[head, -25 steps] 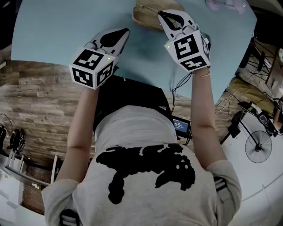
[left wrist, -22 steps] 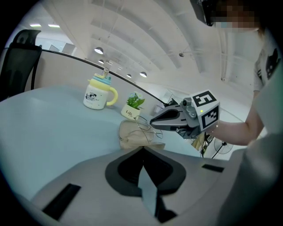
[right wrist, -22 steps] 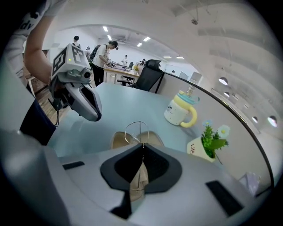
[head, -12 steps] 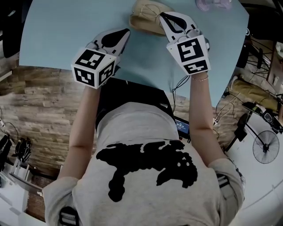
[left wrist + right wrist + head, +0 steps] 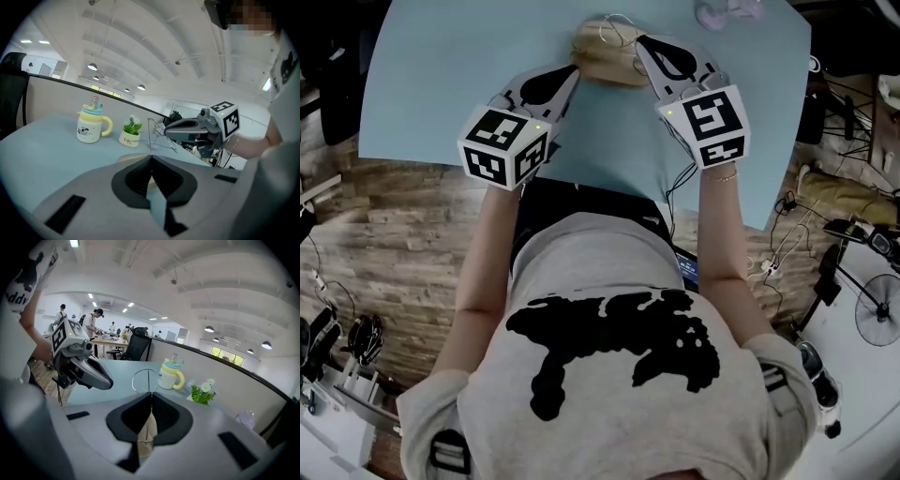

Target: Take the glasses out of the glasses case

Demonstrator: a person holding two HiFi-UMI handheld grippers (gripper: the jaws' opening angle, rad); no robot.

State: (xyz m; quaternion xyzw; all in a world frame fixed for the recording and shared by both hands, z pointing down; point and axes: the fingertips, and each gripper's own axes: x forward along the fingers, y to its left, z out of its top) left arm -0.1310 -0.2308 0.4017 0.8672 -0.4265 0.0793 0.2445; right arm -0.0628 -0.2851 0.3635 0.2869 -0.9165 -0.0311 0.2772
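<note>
**Wire frames pinched in the right tongs, over the tan case**

Thin wire-rimmed glasses [image 5: 144, 379] sat clenched in the right tongs [image 5: 641, 43]. The right gripper view showed the jaws closed on a strand of the frame, with one lens loop standing just past the tips. In the left gripper view the frame hung off that tip, above the table.

The tan oval soft glasses case [image 5: 602, 64] lay on the pale blue table [image 5: 441, 75], straight ahead of the person. Its long axis ran left to right between the two tools.

The left tongs [image 5: 571, 76] were clenched too, with nothing seen between the jaws. Their tip was at the case's left end; contact looked likely but not certain. The right tongs were over the case's right end. Could not tell whether any part of the frame touched the case.

Judgement: the glasses were largely out. The next move fell to the right hand, lifting up and clear across the case's short axis. The left was placed to steady the case. Risk: such thin wire might twist or slip in the pinch.
</note>
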